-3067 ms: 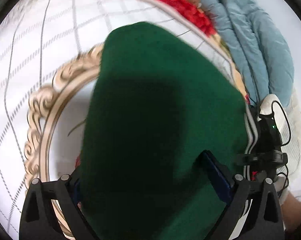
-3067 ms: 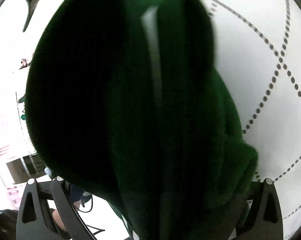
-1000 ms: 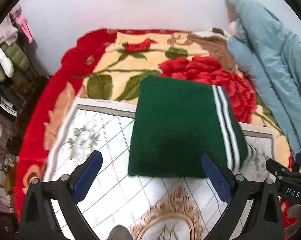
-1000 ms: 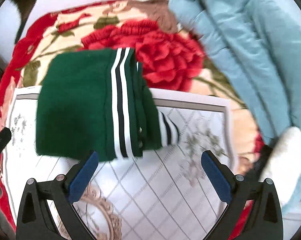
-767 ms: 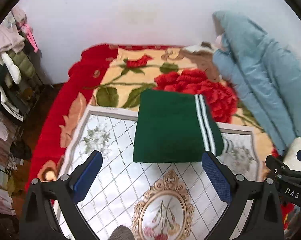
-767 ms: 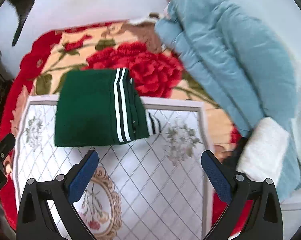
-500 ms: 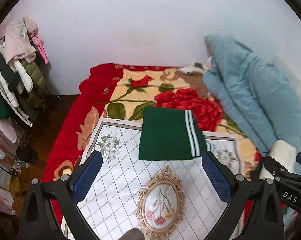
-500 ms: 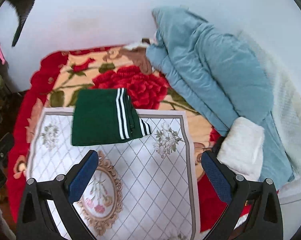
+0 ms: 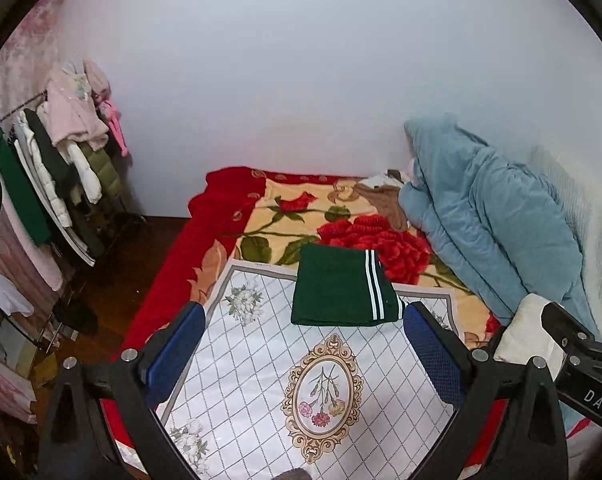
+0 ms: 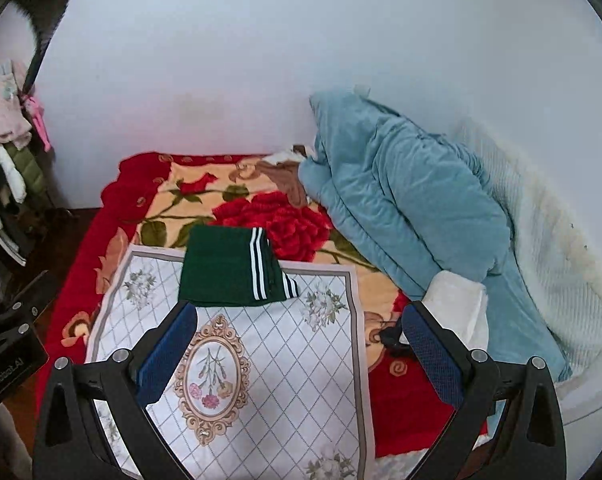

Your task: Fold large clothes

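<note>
Your left gripper and right gripper both hang wide apart and empty, well above the bed, so lift clear without brushing anything. The green garment lies folded into a neat rectangle, white stripes to the right, across the far edge of the white lattice-printed cloth and onto the plush rose blanket. Its knit looks thick and soft.

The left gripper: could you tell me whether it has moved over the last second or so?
Yes. The left gripper has pulled back and up from the folded green garment, which now looks smaller against the white mat.
</note>
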`<state>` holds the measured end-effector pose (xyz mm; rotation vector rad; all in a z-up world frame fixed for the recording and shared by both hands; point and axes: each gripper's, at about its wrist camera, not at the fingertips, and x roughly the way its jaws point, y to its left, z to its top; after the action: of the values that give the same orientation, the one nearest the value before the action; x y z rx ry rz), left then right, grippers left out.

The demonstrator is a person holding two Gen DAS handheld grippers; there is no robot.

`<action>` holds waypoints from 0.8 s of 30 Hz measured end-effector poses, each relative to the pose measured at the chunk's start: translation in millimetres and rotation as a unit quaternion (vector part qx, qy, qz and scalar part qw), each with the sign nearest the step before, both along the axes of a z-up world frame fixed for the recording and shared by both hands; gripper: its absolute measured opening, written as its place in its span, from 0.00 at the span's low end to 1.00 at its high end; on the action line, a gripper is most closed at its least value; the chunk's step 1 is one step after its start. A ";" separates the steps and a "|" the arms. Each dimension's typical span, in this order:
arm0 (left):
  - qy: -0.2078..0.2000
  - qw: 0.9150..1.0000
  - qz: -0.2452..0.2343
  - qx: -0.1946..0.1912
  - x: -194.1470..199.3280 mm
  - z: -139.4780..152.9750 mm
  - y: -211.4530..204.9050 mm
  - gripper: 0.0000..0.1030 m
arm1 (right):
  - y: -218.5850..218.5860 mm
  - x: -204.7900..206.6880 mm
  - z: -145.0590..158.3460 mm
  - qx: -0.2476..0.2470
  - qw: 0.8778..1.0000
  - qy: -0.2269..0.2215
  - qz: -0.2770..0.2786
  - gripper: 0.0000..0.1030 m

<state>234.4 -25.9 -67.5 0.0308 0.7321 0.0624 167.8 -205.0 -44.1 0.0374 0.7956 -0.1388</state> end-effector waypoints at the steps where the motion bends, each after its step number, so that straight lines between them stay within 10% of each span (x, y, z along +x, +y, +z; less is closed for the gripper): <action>1: 0.001 1.000 0.001 -0.001 -3.7 2.5 -0.4 0.98 | -0.7 -5.7 4.9 0.001 1.000 -0.004 0.003 1.00; 24: 0.032 0.999 0.031 0.004 -32.9 45.8 -4.0 0.99 | -7.4 -33.9 73.3 0.014 0.998 -0.002 0.055 1.00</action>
<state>201.5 -29.9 -21.7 0.0176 0.7968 0.1243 133.9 -212.4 29.2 0.0198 0.7935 -0.0242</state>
